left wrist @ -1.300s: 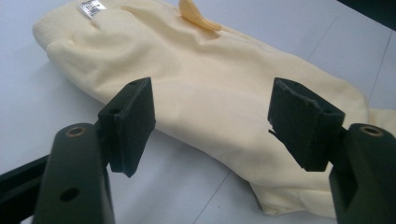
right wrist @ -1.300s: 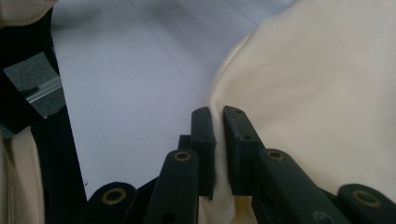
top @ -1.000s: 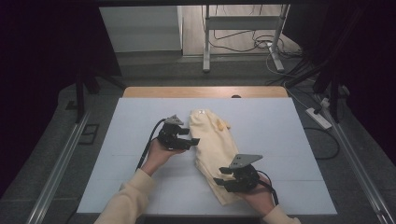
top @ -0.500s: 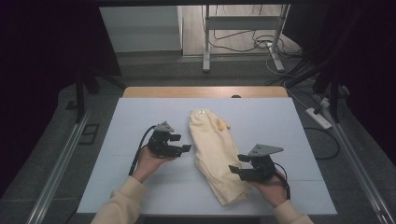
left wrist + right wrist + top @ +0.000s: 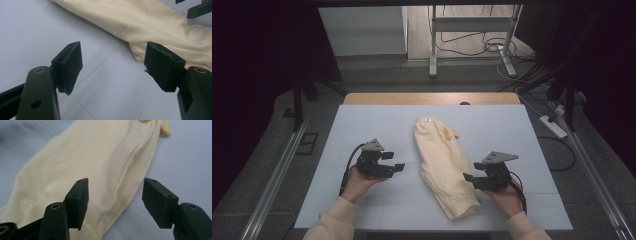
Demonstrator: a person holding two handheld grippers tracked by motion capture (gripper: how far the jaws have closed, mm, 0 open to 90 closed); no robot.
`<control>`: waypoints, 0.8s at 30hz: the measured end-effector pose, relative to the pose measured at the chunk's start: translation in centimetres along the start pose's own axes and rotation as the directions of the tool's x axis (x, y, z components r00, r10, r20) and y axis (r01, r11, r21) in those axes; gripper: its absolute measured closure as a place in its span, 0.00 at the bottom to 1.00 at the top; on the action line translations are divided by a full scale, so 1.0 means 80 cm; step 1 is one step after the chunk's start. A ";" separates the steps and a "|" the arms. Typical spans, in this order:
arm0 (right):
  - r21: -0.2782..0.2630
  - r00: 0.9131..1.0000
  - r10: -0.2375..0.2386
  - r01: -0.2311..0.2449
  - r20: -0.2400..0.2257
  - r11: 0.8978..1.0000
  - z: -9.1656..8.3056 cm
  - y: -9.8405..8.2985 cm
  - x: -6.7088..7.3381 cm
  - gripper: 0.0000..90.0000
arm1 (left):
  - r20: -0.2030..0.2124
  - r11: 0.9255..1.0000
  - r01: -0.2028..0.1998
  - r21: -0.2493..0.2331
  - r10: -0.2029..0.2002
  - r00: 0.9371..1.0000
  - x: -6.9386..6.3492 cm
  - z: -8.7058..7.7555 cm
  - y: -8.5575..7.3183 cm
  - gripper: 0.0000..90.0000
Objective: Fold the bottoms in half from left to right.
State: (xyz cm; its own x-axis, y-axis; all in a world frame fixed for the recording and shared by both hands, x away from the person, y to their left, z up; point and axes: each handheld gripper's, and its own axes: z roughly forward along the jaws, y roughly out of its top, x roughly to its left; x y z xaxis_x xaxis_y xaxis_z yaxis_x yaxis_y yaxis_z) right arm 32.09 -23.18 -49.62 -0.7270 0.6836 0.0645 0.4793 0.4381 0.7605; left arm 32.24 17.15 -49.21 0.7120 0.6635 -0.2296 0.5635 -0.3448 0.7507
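A plain cream-yellow folded cotton garment (image 5: pixel 443 164) is lying on the pale blue-grey flat table mat (image 5: pixel 362 125), showing no pattern; beside the garment, both matte black plastic grippers are showing dark.

A pale blue-white bench (image 5: pixel 362 125) carries the work, with a strip of bare wood (image 5: pixel 432 98) showing along its far edge. A folded cream garment (image 5: pixel 443 162) lies directly on it, stretched lengthwise from near the far middle toward the near edge, a small white label (image 5: pixel 428 120) at its far end.
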 end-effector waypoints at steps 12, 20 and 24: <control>0.064 0.999 -0.039 0.037 0.018 0.997 0.010 -0.004 0.005 0.41 | 0.002 1.000 0.007 -0.001 -0.007 1.000 0.004 -0.002 -0.003 0.34; 0.150 0.996 -0.084 0.078 0.031 0.986 0.023 -0.009 0.012 0.39 | 0.005 1.000 0.012 -0.003 -0.012 1.000 0.005 -0.002 -0.003 0.34; 0.162 0.996 -0.085 0.080 0.026 0.984 0.026 -0.009 0.015 0.41 | 0.004 1.000 0.006 0.001 -0.006 1.000 0.003 -0.001 -0.003 0.33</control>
State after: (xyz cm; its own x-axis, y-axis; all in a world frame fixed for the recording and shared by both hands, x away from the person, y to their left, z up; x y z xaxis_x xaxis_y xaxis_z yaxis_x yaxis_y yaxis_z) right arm 31.87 -21.47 -51.44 -0.7521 0.6588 -0.0178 0.4927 0.5801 0.6486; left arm 32.27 17.46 -49.43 0.7102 0.6631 -0.2364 0.5680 -0.3414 0.7488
